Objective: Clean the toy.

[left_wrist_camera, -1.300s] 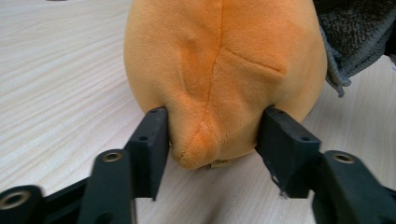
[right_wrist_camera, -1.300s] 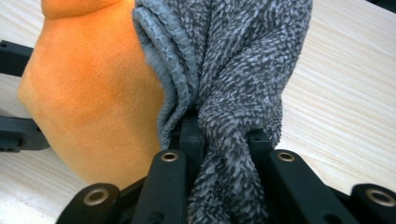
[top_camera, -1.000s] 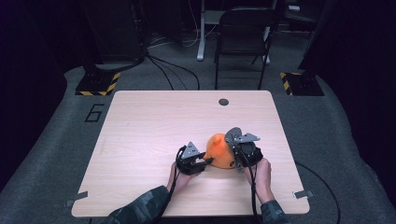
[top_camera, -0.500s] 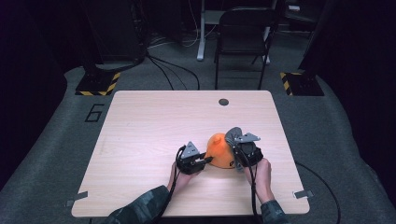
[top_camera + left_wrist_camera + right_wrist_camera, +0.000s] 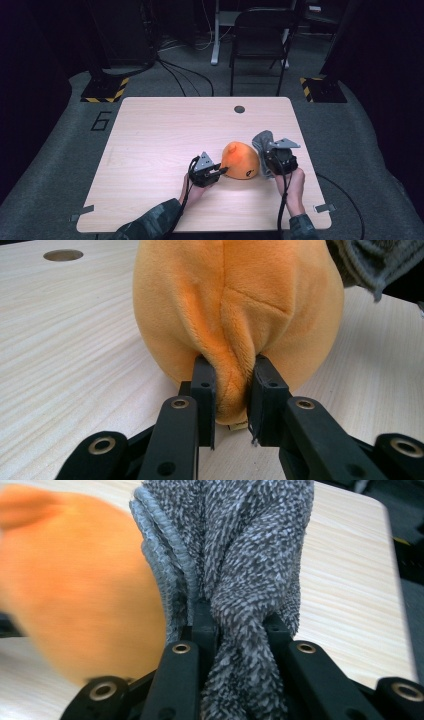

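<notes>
High view: pale wood-grain table (image 5: 150, 150) at mid-frame, rounded corners, small dark round hole (image 5: 239, 109) near its far edge. Rounded orange plush toy (image 5: 240, 160) at lower centre of the tabletop, dome-shaped, short soft pile, small dark mark low on its near side, too small to read. Touching its right side, a grey knitted sock (image 5: 262, 142), bunched and standing up. Left gripper (image 5: 220, 171) just left of the plush, right gripper (image 5: 272, 162) just right of it, each with a grey three-cornered plate on top and a black cable trailing off. Large painted "6" (image 5: 101, 121) on the grey carpet at left of the table; yellow-and-black hazard stripes on two floor plates at upper left and upper right.

Left gripper view: matte black jaws, just closed further, pinching a fold of the fleecy orange fabric at lower centre, seams running upward from the pinch; small pale tag edge below the fold, unreadable.

Right gripper view: black jaws clamped on the sock, fuzzy speckled terry weave, ribbed cuff edge at upper left, blurred orange plush at left of frame.
</notes>
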A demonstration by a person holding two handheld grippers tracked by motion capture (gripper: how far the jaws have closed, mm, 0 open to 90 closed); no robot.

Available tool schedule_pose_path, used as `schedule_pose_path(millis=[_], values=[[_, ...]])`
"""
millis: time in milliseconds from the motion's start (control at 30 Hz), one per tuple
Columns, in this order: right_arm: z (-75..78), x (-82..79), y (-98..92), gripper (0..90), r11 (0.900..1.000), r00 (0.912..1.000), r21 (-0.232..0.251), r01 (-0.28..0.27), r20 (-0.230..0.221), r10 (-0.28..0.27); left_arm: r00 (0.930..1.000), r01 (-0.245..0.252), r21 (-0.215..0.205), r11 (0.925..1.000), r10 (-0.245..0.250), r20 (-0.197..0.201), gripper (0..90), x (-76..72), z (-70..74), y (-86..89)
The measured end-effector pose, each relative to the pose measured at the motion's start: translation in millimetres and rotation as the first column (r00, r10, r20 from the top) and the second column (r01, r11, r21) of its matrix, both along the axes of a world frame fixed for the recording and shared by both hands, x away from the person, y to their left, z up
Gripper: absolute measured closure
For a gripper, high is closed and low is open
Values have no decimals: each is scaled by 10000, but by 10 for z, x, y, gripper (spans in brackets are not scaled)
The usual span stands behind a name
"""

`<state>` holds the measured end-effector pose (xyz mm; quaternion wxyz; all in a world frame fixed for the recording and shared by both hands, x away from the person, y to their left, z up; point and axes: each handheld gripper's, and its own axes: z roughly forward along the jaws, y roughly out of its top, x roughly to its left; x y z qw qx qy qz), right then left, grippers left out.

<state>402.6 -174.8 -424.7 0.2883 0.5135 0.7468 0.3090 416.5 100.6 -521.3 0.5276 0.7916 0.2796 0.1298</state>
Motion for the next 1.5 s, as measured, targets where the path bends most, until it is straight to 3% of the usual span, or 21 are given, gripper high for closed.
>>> schedule_pose_path(millis=[33, 167, 333, 500, 700, 867, 1000, 1067, 1233, 1267, 1367, 1500], values=[[-4, 0, -67, 753, 9996, 9996, 41, 292, 42, -293, 10000, 11, -1, 10000, -11, -7, 758, -1, 0, 1], [-139, 59, -334, 752, 9954, 9942, 281, 920, -582, -903, 10000, -14, -7, 10000, 14, 43, 758, 0, -4, -2], [-338, 142, -419, 752, 9911, 9829, 258, 1305, -1345, -1259, 10000, 34, -90, 10000, -33, 75, 761, 0, -7, 2], [-389, 167, -381, 751, 9925, 9808, 112, 1220, -1546, -1188, 9998, 61, -138, 9999, -59, 184, 764, -6, -5, 9], [-425, 183, -413, 749, 9918, 9789, 62, 1278, -1614, -1252, 9982, 111, -316, 9994, -92, 597, 778, -34, 3, 2], [-435, 186, -431, 748, 9911, 9772, 100, 1331, -1685, -1295, 9927, 242, -552, 9982, -174, 1197, 792, -69, 40, -15], [-433, 186, -445, 748, 9910, 9777, 115, 1337, -1652, -1299, 9845, 369, -630, 9973, -255, 1735, 801, -95, 187, -26], [-433, 184, -450, 748, 9900, 9765, 125, 1408, -1665, -1368, 9769, 452, -521, 9976, -333, 2110, 802, -99, 301, -11], [-432, 183, -465, 748, 9900, 9764, 119, 1405, -1671, -1365, 9666, 622, -450, 9971, -489, 2517, 801, -115, 612, 47], [-432, 183, -465, 749, 9900, 9763, 119, 1409, -1675, -1369, 9615, 648, -207, 9977, -569, 2687, 800, -116, 681, 59], [-432, 184, -461, 748, 9901, 9766, 125, 1399, -1665, -1358, 9588, 660, -108, 9978, -604, 2777, 798, -114, 848, 98], [-423, 178, -452, 748, 9889, 9748, 173, 1472, -1717, -1421, 9554, 710, 571, 9958, -844, 2831, 796, -111, 1012, 128]])
